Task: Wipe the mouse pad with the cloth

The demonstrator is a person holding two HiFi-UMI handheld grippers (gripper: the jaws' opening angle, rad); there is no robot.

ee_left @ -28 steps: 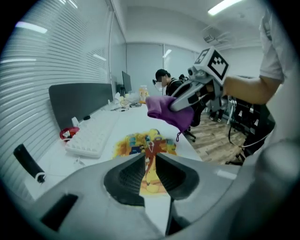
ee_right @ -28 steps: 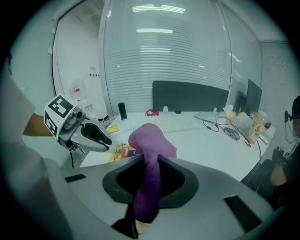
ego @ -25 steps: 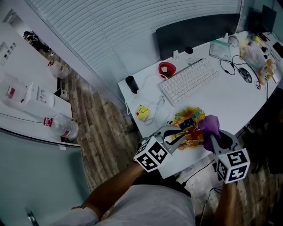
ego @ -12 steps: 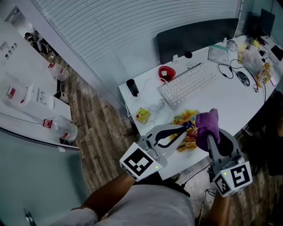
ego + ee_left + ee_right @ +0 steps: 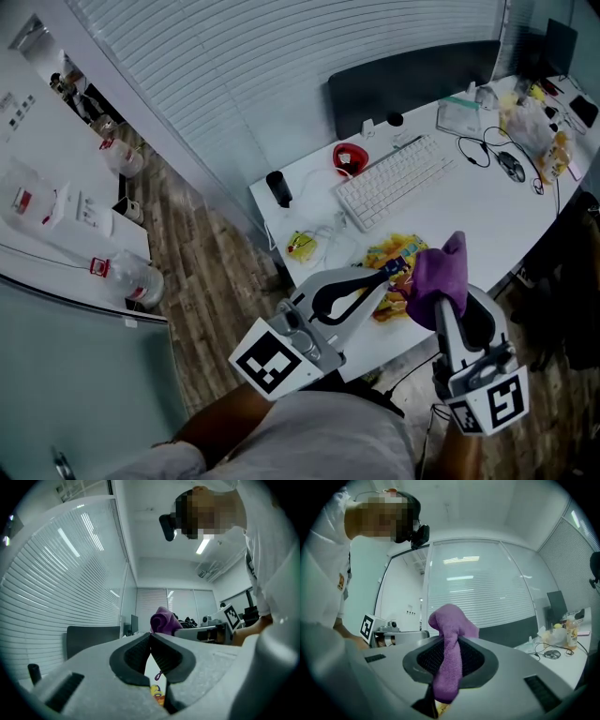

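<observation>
The right gripper [image 5: 449, 656] has its jaws pinching the purple cloth [image 5: 439, 272]. The cloth is soft and fuzzy. It is bunched into a long roll. One end sticks up past the jaw tips in a round lump, and the other end hangs down between the jaws.

The left gripper [image 5: 382, 276] has just been closing its jaws. Now they are pressed together with nothing between them.

The mouse pad [image 5: 398, 248] lies flat on the white counter [image 5: 487, 216], near the front edge and just this side of the keyboard [image 5: 394, 176]. It is bright, with yellow, orange and blue on it. Both grippers hover above it and point level, so the pad is below the jaws, not in front of them. In the head view it shows between the two grippers, and they hide part of it. I cannot tell which way its long side runs.

I think the wiping has not started. The right hand has the cloth, so it must go down until the cloth touches the pad. The left jaws look about as near.
</observation>
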